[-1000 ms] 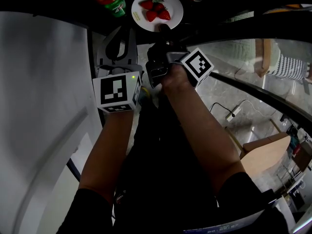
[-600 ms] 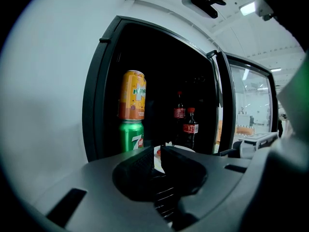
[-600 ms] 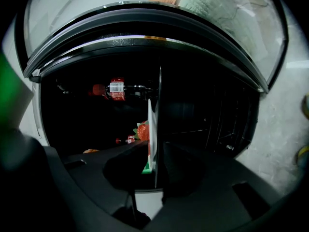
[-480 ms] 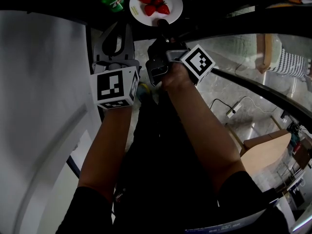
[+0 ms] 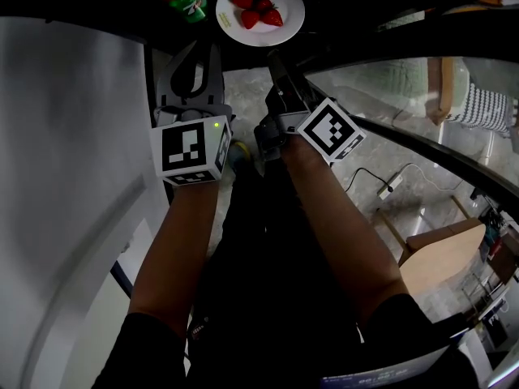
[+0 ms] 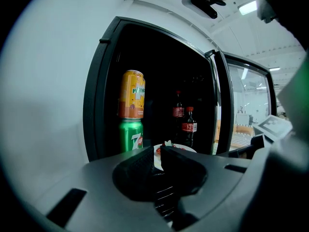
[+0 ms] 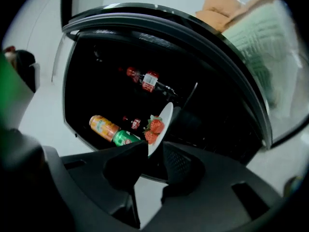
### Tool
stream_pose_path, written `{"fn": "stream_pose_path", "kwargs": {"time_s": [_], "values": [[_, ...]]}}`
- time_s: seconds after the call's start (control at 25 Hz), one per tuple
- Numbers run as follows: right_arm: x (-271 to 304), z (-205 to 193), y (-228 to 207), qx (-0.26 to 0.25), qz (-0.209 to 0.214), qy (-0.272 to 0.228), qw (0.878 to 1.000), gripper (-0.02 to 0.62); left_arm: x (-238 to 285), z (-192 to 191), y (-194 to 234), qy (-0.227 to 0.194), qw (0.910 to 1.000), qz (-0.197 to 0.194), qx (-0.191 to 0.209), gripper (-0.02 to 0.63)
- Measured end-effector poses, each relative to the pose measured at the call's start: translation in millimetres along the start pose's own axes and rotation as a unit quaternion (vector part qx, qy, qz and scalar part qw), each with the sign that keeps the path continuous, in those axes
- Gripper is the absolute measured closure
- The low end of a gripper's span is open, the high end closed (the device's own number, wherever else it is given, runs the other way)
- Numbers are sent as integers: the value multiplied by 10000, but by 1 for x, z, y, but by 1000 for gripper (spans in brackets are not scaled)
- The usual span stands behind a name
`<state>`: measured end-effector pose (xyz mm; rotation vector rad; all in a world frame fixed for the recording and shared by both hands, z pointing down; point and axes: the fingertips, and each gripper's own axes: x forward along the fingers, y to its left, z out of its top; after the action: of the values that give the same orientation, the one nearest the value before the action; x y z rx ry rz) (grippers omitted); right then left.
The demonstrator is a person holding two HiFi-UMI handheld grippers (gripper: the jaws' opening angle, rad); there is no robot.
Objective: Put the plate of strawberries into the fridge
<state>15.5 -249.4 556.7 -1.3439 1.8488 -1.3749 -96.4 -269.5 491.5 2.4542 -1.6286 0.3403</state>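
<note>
On my feed an orange soda can (image 6: 132, 94) sits directly above a green soda can (image 6: 131, 135), their ends meeting. To their right, further back in the dark, I see two cola bottles with red labels, a taller one (image 6: 189, 125) and one just behind it (image 6: 178, 111). Looking down from the head view, there's a pale marbled floor (image 5: 381, 148) with a white power strip (image 5: 388, 188) on it, its cable trailing off. A cardboard box (image 5: 442, 254) stands near the lower right. A white wall (image 5: 65, 136) fills the left side. Strip lights (image 6: 249, 7) glow overhead.
</note>
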Motion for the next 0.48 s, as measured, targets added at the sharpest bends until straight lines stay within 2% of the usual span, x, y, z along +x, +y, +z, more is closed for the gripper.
{"fn": "stream_pose_path", "kwargs": {"time_s": [0.08, 0.12, 0.2, 0.28, 0.4, 0.48], "values": [[-3, 3, 1, -917, -162, 71, 9956, 517, 0, 0, 0, -8, 10000, 0, 14, 561], [-3, 4, 4, -1431, -219, 115, 9894, 517, 0, -1, -1, -13, 10000, -6, 28, 561], [-3, 3, 12, -2462, -284, 222, 9686, 517, 0, -2, -2, -10, 10000, -25, 63, 561], [-2, 1, 19, -3374, -355, 294, 9402, 517, 0, -2, -4, -10, 10000, -55, 82, 561], [1, -5, 25, -4246, -401, 346, 9038, 517, 1, -4, -6, -5, 9999, -81, 96, 561], [5, -9, 25, -4474, -422, 412, 8924, 517, 2, -7, -6, 14, 9999, -82, 95, 561]]}}
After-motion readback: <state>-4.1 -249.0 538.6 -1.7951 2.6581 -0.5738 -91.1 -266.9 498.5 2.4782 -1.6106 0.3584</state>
